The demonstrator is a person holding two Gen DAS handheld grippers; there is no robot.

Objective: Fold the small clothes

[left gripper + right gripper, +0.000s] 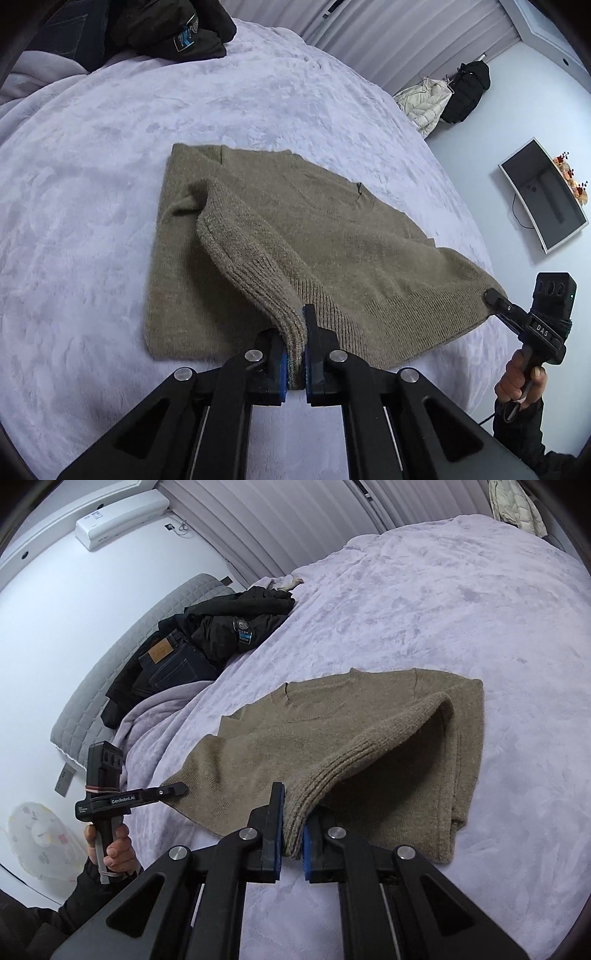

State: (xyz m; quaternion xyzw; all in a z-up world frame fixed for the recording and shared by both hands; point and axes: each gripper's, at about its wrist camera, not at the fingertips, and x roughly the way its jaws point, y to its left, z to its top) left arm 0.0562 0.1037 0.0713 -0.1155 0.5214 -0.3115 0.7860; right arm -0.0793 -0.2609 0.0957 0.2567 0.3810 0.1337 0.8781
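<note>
An olive-brown knit sweater (295, 221) lies on the lavender plush blanket (92, 184), neckline at the far end, sleeves tucked under. My left gripper (295, 354) is shut on one ribbed corner of the hem, which is lifted off the bed. My right gripper (493, 297) is shut on the other hem corner. The right wrist view shows the same sweater (332, 731), with my right gripper (293, 834) clamped on the raised ribbed hem and my left gripper (181, 788) pinching the far corner, held by a hand (114, 853).
A pile of dark clothes (177, 29) and jeans (173, 664) sits at the head of the bed beside a grey headboard (122, 657). A wall screen (543, 195) and hanging jackets (443, 96) are beyond the bed's right edge. A fan (40, 838) stands on the floor.
</note>
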